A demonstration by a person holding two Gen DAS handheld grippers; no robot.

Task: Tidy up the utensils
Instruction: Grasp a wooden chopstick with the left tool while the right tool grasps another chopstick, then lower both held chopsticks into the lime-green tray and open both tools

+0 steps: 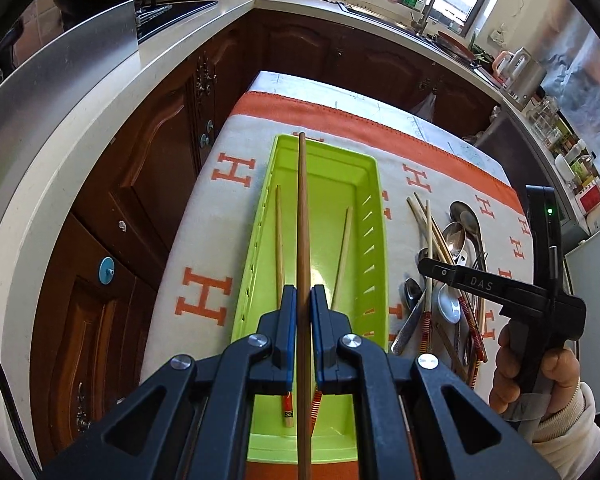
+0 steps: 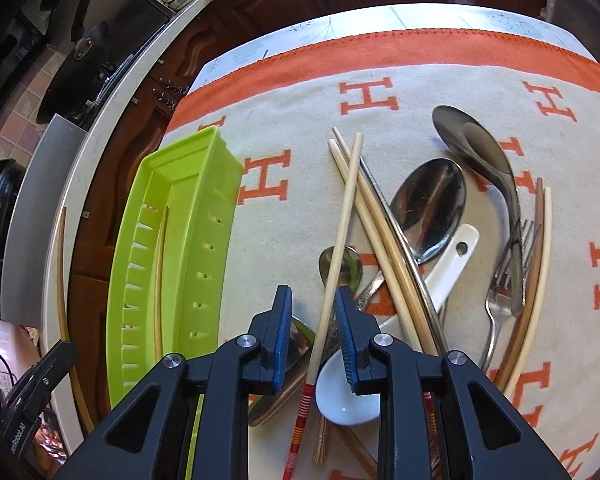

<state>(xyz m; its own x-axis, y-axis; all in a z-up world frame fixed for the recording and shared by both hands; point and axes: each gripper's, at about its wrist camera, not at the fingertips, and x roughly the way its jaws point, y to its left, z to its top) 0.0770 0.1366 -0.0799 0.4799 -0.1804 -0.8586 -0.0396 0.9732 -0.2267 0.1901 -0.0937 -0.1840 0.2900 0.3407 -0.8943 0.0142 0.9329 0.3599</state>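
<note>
Chopstick [image 1: 303, 216] clamped in shut left gripper [image 1: 302, 300]: release squarely over green tray [image 1: 374, 216] ahead; right gripper [image 2: 314, 320], part-open astride pale chopstick [image 2: 342, 232], not yet gripping.

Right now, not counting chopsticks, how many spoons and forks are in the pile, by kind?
Metal spoons: 5
White spoon: 1
Fork: 1
Total: 7 that show; more could be hidden underneath.
</note>
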